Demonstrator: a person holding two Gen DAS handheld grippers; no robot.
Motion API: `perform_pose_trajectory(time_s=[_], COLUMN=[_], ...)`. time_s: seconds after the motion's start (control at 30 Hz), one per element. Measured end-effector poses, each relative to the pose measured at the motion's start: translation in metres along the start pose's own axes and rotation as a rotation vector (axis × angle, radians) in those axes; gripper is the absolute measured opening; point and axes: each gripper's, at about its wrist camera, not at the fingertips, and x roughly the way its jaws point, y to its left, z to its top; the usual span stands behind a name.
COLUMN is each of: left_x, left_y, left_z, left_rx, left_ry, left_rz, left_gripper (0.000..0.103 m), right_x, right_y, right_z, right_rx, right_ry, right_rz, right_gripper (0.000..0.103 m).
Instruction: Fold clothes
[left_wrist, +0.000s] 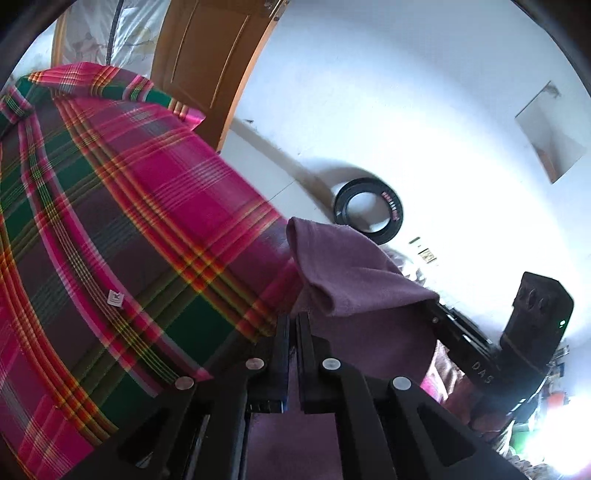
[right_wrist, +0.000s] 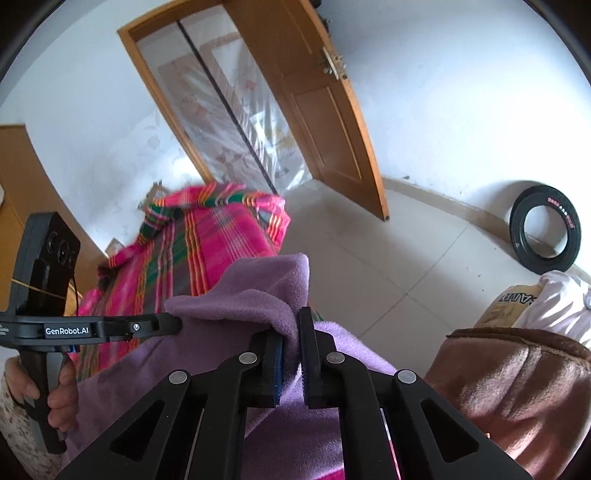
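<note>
Purple fleece garment (right_wrist: 236, 295) held up off the plaid bedspread (left_wrist: 122, 229), slung between the two tongs, one fleece edge folded over on itself at the top. Right gripper (right_wrist: 291, 354) clenched on a bunched fold of the fleece, cloth squeezed between the blue-lined pads. Left gripper (left_wrist: 293, 328) with its fingers nearly together and fleece passing between and behind the tips; from the right wrist view its tip goes into the fabric at the far edge, so it reads as pinching the same garment. Grips sit apart along one edge, probably to keep that edge taut so the cloth hangs flat and can be laid over in a fold. Bedspread, pink and green tartan, lies smooth below and to the left, a small white label (left_wrist: 115, 297) on it; it looks like the surface meant for laying the garment down. A hand (right_wrist: 55, 391) wraps the left tool's handle. Brown suede-like item (right_wrist: 517, 398) near the right gripper, not touched by it. Farther out: tiled floor, black tyre (right_wrist: 543, 236) propped against the white wall, wooden door (right_wrist: 328, 122) standing open.
</note>
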Motion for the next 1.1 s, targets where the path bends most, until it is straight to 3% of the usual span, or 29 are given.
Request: perform_pose_trajectory(time_s=[0.23,0.5,0.63,0.9,1.1], left_x=[-0.003,0.035,0.038,0.051,0.051], left_y=[-0.010,0.010,0.009,0.000,0.003], left_z=[0.006,0.006,0.011,0.015,0.014], left_rx=[0.014,-0.058,-0.086,-0.077,-0.107], left_ry=[-0.004,0.047,0.033,0.040,0.046], left_rz=[-0.015,0.021,-0.025,-0.029,-0.049], left_gripper=[0.003,0.003,0.003,0.003,0.003], right_x=[-0.025,-0.004,-0.005,-0.003,-0.005], right_y=[-0.016,-0.059,-0.070,-0.092,-0.100], right_z=[-0.001,-0.016,-0.020,-0.024,-0.027], right_rx=[0.055,0.206,0.257,0.448,0.505], right_ry=[-0.044,0.046,0.029,0.011,0.001], right_rz=[-0.004,-0.037,-0.032,0.000,-0.019], right_gripper=[0.008,0.008,0.008,0.009,0.012])
